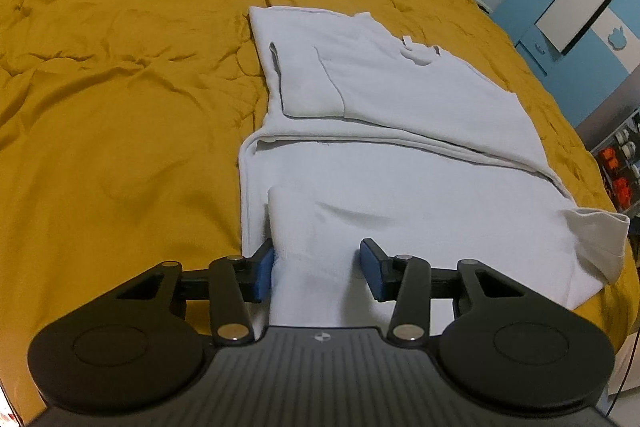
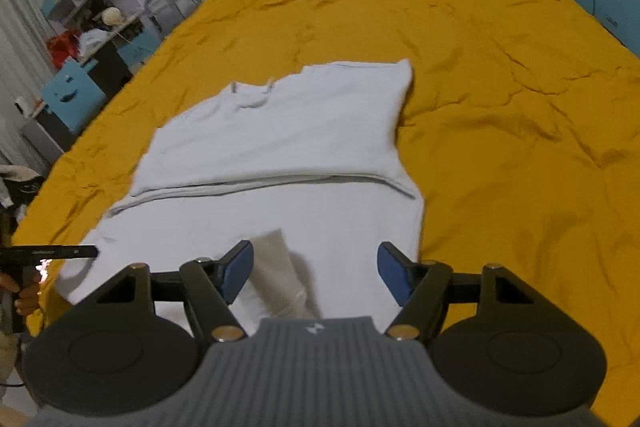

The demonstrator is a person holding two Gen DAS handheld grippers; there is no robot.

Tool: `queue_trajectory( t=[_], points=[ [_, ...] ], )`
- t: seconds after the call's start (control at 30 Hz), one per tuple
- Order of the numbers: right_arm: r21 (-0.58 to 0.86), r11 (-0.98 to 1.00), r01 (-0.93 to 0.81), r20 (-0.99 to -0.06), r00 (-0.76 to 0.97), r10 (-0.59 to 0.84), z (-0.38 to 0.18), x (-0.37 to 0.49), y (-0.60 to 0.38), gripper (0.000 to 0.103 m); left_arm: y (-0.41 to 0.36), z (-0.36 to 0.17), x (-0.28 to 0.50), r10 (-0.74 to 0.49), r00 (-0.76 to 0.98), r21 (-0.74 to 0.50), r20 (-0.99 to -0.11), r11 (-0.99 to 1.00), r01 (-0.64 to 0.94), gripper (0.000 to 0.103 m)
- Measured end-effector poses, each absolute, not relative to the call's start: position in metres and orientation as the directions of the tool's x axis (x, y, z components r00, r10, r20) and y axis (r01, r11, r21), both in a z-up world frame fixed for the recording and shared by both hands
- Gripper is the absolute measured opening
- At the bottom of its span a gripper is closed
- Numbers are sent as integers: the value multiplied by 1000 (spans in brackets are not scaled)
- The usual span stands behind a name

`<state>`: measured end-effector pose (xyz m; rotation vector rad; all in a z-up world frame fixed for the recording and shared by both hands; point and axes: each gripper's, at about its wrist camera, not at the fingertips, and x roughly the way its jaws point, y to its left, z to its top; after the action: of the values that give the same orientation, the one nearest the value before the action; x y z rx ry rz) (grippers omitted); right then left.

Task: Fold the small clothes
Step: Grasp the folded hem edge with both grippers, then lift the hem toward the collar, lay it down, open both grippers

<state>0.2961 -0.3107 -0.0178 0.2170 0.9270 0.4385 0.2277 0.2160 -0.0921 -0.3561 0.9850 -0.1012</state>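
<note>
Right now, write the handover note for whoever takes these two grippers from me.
Left gripper: open, jaws either side of a raised fold of the white shirt at its near hem; nothing clamped.
Right gripper: open, above the shirt's near edge, with a sleeve cuff lying between the jaws, not gripped.
The shirt lies flat on the mustard bedspread, collar at the far end.
Done: the sides look folded inward, and a crosswise fold ridge runs across the middle.
Left: probably close on the near edge, carry it toward the collar, then smooth it.
</note>
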Motion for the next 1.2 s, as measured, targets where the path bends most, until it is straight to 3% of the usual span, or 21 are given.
queue_trajectory(
  t=[0.17, 0.3, 0.4, 0.47, 0.5, 0.57, 0.73, 0.87, 1.2],
  points=[
    [345, 871, -350, -678, 548, 489, 2, 271, -302, 65, 219, -94, 229, -245, 554, -351, -796, 932, -93, 51],
    [257, 875, -411, -715, 528, 458, -2, 268, -280, 63, 222, -97, 235, -246, 558, -379, -792, 915, -135, 51],
    [222, 877, -426, -745, 506, 435, -16, 276, -266, 37, 224, -95, 234, -235, 570, -390, -788, 906, -166, 39],
    [222, 878, -425, -754, 496, 431, -24, 282, -262, 23, 225, -92, 231, -222, 583, -388, -782, 904, -177, 19],
    [217, 879, -424, -755, 497, 427, -25, 283, -261, 11, 224, -89, 228, -217, 593, -388, -775, 904, -177, 16],
    [196, 886, -421, -748, 520, 412, -24, 284, -260, 6, 224, -81, 221, -206, 626, -388, -752, 906, -168, 12],
    [100, 908, -406, -694, 625, 356, 7, 275, -271, 4, 211, -46, 207, -159, 710, -332, -686, 937, -111, 10],
    [38, 915, -401, -636, 697, 332, 40, 268, -281, 3, 209, -6, 200, -132, 800, -309, -585, 948, -70, 10],
    [-122, 923, -365, -406, 867, 289, 118, 290, -271, 3, 194, 82, 235, -26, 927, -157, -375, 987, -36, 10]
  ],
)
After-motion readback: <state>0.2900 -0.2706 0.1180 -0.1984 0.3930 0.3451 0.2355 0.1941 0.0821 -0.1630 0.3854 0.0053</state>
